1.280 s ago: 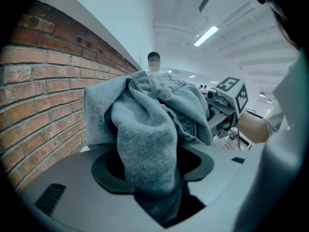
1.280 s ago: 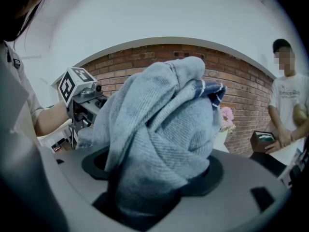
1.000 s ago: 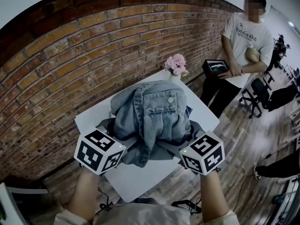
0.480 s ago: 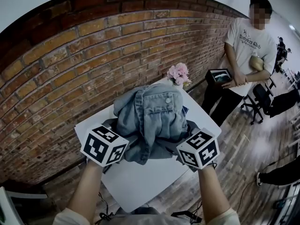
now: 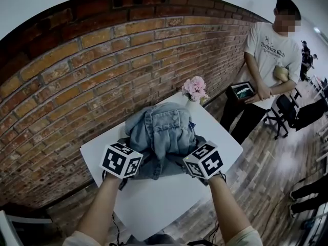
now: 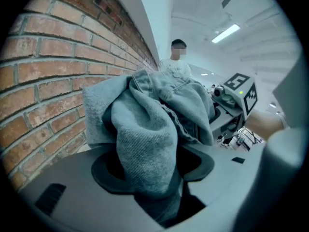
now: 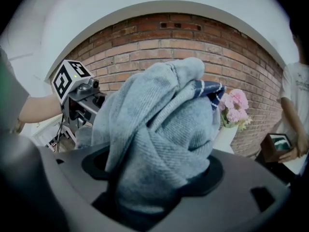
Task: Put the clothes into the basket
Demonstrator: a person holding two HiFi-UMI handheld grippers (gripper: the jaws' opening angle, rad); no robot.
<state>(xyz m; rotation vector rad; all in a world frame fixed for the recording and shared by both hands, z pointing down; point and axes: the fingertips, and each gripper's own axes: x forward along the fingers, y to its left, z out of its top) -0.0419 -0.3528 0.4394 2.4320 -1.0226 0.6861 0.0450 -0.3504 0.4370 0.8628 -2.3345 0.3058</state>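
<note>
Denim bundle (image 5: 161, 132) is gripped at both ends right now, so neither side counts as nearer. It's a shared carry. The left tool (image 6: 150, 175) is clamped on a thick fold at the bundle's left lower edge, and the right tool (image 7: 154, 178) is clamped on an equally fat wad at the right lower edge. On both, the jaws are kept roughly halfway apart by the wadded fabric, with cloth pressed against both pads and spilling over the top.

From each tool the cloth rises up and forward, and the other tool can be spotted just past the heap. The long axis of the bundle runs straight across from one tool to the other, with the bulk piled ahead of and above the jaws. A bit of dark striped fabric is tucked in near the top on the right tool's side.

The white desk (image 5: 154, 204) sits below both tools. Whether the lowest folds are clear of it can't be told for sure. A vase of pink flowers (image 5: 193, 88) sits just beyond the bundle, and a person (image 5: 271, 50) stands well off to the right tool's side.

No basket is seen in any view, so which way the load has to be swung can't be judged yet.
</note>
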